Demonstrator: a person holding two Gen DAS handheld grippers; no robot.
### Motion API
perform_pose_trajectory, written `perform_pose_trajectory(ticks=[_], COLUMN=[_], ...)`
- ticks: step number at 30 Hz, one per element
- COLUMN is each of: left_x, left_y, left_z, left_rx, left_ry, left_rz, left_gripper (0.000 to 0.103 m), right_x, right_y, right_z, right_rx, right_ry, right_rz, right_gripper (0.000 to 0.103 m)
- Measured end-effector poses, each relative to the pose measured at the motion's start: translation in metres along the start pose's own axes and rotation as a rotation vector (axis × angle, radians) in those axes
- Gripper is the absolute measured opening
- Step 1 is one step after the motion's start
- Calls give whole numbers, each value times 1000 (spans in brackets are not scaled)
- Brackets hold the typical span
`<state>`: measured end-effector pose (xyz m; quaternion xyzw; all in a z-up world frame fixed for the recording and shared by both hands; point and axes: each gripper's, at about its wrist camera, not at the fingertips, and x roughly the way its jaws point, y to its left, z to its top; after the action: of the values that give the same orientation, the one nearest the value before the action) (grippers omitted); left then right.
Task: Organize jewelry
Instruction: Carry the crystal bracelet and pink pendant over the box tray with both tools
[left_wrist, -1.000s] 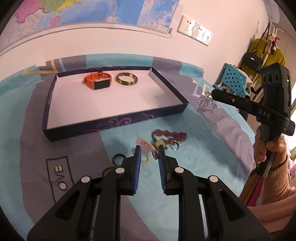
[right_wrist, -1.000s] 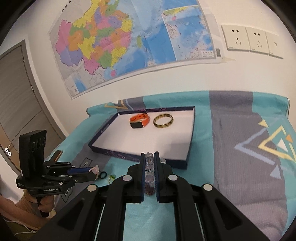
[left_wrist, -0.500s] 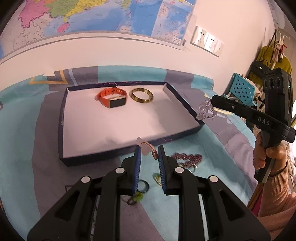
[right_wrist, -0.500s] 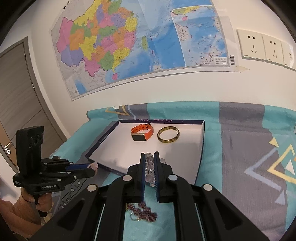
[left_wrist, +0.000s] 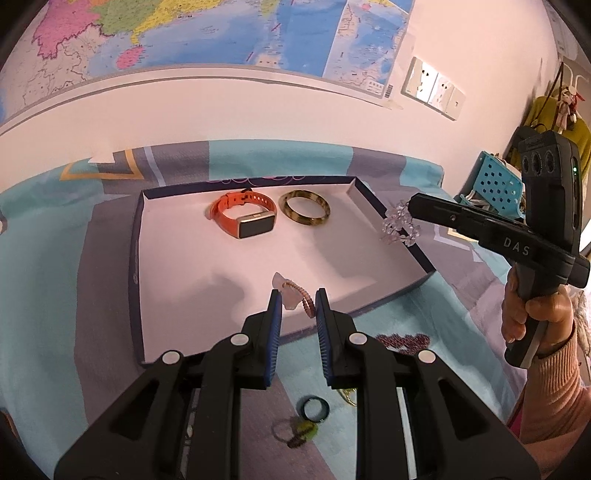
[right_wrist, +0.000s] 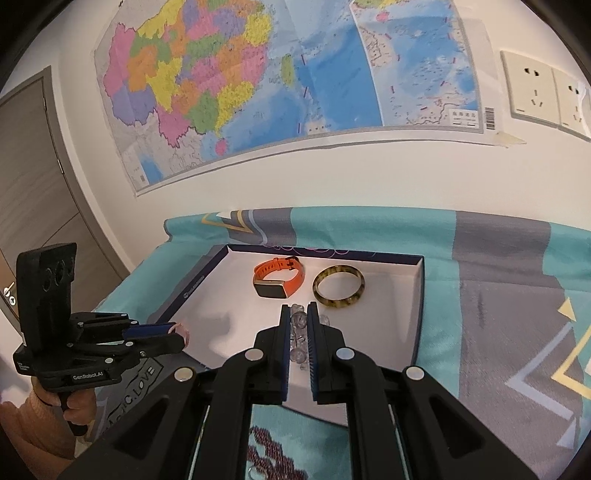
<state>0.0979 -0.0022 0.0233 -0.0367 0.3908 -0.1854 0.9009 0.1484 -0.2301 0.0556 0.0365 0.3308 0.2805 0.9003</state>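
A shallow dark-blue tray (left_wrist: 391, 221) (right_wrist: 419, 295) with a white floor lies on the patterned cloth. In it lie an orange smartwatch (left_wrist: 243, 218) (right_wrist: 279, 277) and a tortoiseshell bangle (left_wrist: 304, 211) (right_wrist: 339, 286). My left gripper (left_wrist: 297, 301) (right_wrist: 173, 329) is shut on a pink beaded bracelet (left_wrist: 295, 293) above the tray's near edge. My right gripper (right_wrist: 298, 317) (left_wrist: 408, 205) is shut on a clear crystal bracelet (right_wrist: 298, 332) (left_wrist: 399, 225) above the tray's right side.
On the cloth before the tray lie a dark-red bead necklace (left_wrist: 402, 340) (right_wrist: 269, 456), a dark ring (left_wrist: 314, 408), a green-stone ring (left_wrist: 297, 432) and a gold piece (left_wrist: 347, 398). A wall map, sockets, a door and a blue basket (left_wrist: 496, 184) surround the table.
Both grippers have moved forward from the loose jewelry toward the tray, each carrying its bracelet; they now hang over the tray.
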Motion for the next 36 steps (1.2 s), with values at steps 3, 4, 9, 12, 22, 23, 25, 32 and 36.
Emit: perform_pose_trajectory(ticks=[3,4,9,12,22,23,25,32,36], left_x=[4,6,13,17,32,33,36,46,52], left_y=[1,1,2,3,8,8,9,11,12], left_z=[4,6,12,15,25,26,28,31,31], left_rx=[6,8,17,17,19,20,19,19,15], left_ry=[3,4,6,11,28,29,33,45,56], left_rz=[9,12,22,25,42,43,47,53,54], left_gripper=[19,19,19,19,19,19,19,19,19], right_x=[9,12,24,30,49,52,56,70,76], right_y=[1,1,0,-1,-6,-7,-8,-12,-13], right_z=[3,4,10,12,16,16,16,14,13], right_rx=[-8,-9,-6,-2,10,12,14,25,29], right_ry=[9,12,21,24,46,50,59,85,98], right_rz=[0,0,-1,-3,-4,-6,-7,-9,-6], right_gripper=[7,7,7,7,7,7,7,7,7])
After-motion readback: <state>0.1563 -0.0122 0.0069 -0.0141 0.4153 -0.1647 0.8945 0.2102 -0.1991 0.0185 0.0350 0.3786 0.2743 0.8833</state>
